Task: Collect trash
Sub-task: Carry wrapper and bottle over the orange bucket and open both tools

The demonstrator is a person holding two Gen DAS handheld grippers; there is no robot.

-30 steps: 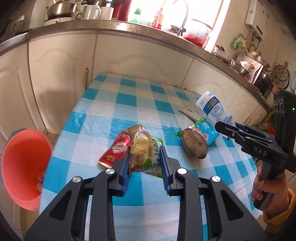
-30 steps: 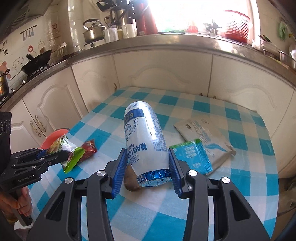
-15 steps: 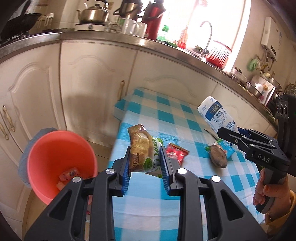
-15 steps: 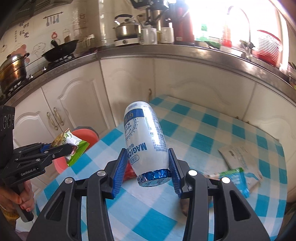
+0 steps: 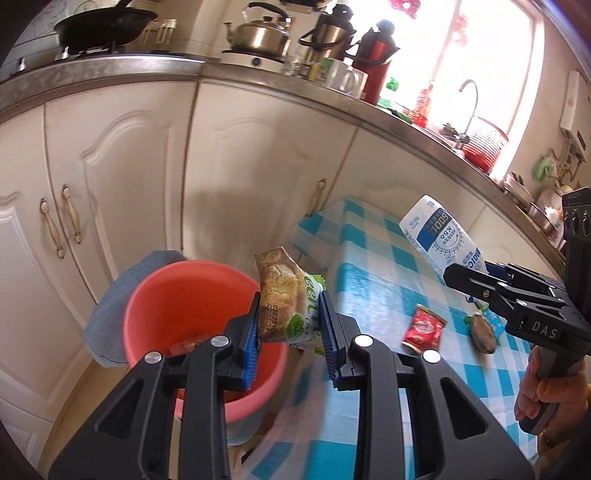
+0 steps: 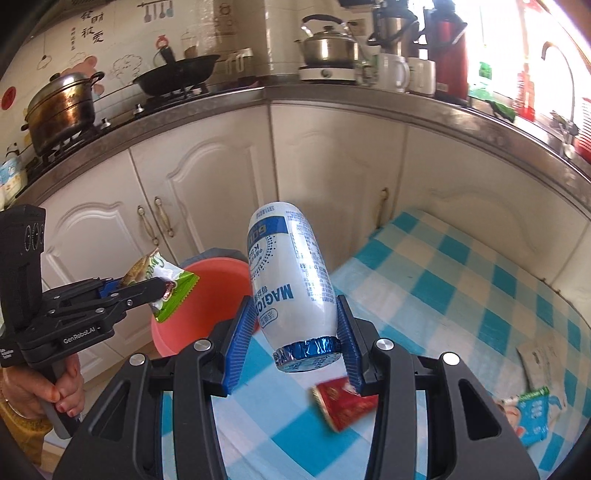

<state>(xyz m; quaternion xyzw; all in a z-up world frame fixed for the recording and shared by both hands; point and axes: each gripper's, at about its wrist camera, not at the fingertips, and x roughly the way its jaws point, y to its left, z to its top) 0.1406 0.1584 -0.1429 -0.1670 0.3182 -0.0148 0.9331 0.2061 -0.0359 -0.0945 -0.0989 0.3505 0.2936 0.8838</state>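
- Left gripper (image 5: 290, 325): blue pads clamped on a crumpled green-and-brown snack wrapper (image 5: 286, 295); the wrapper is held in the air above the near rim of the bin.
- Right gripper (image 6: 295, 334): pads pressed on either side of a white-and-blue plastic bottle (image 6: 291, 280), foil-sealed end toward the camera, the other end tilted up and away; the bottle is clear of the desk.
- Orange bin (image 5: 177, 295): round, open-topped, standing on the floor just beside the desk's corner; a small orange packet lies at the bottom; a grey-blue cloth (image 5: 122, 284) hangs behind it.
- Desk (image 5: 373, 266): covered with a blue-and-white checked cloth.
- Red sachet (image 5: 423, 328): flat on the desk.
- Brown oval object (image 5: 482, 330): on the desk beside a teal packet (image 6: 532, 413); what it is cannot be told.
- White flat pouch (image 6: 539, 362): on the desk near the teal packet.
- Hands: a hand (image 5: 543, 391) grips each gripper's handle.
- Background: white cabinets, counter with kettle (image 5: 258, 33), wok, steel pot and red thermos.
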